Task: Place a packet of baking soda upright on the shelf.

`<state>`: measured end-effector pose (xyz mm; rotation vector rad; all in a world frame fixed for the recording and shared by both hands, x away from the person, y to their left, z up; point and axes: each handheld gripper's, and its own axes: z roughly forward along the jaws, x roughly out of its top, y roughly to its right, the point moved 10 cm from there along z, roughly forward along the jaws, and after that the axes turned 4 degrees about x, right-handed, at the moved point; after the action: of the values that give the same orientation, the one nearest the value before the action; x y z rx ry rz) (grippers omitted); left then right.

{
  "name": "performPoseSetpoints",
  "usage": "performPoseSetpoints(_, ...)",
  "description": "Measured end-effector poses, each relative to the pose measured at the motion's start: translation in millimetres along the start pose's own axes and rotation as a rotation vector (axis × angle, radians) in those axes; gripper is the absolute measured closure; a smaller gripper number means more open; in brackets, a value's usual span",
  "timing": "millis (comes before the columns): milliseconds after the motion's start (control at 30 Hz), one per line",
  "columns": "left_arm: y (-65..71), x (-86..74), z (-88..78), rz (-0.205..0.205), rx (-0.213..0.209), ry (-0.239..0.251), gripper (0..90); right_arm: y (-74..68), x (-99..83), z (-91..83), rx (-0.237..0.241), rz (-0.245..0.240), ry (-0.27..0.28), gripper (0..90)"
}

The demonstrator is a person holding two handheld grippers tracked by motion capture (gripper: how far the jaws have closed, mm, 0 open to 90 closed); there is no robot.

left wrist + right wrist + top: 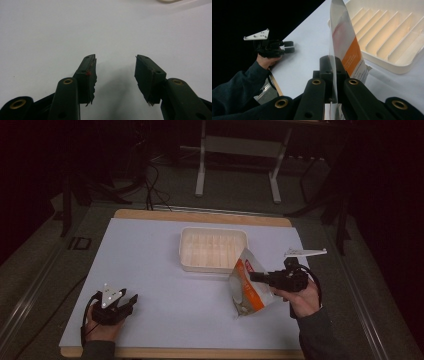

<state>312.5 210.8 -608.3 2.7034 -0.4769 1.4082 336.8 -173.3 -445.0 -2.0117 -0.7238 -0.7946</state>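
White pouch [246, 288] with orange panel and small print; cream tray [212, 248] – ribbed; pale lilac-white mat [150, 270] over tan wood table [200, 216]; black grippers [116, 307] [256, 277] – brass rivets, grey plates.

A white and orange bag [247, 287] is held up off the bench [150, 270], pinched at one edge between the fingers [327, 66] of the right gripper [256, 277]. It is stood on its side and a little tilted. It is seen just in front of a white ribbed tray [212, 249], near its right corner.
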Motion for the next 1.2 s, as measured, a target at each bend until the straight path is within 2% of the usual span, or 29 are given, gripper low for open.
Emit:
performPoseSetpoints(133, -1.3, 1.3, -1.6, -0.004, 0.006, 0.017, 51.3, -0.8, 5.6, 0.3, -0.019, -0.006, 0.003, 90.0)
performPoseSetpoints(367, -0.2, 1.8, -2.7, -0.006, -0.008, 0.022, 50.1, -0.8, 15.5, -0.6, -0.036, -0.009, 0.029, 90.0)
performPoseSetpoints(567, -4.0, 3.1, -4.9, -0.02, 0.005, 0.032, 49.7, 2.8, 20.6, -1.1, -0.051, -0.003, 0.053, 90.0)
performPoseSetpoints(800, -8.4, 1.9, -4.2, -0.027, 0.023, 0.02, 49.4, 5.5, 23.9, 2.3, -0.059, 0.003, 0.065, 90.0)
performPoseSetpoints(1200, -8.1, 1.3, -3.1, -0.027, 0.022, 0.015, 49.0, 6.9, 33.5, 3.6, -0.069, 0.007, 0.096, 90.0)
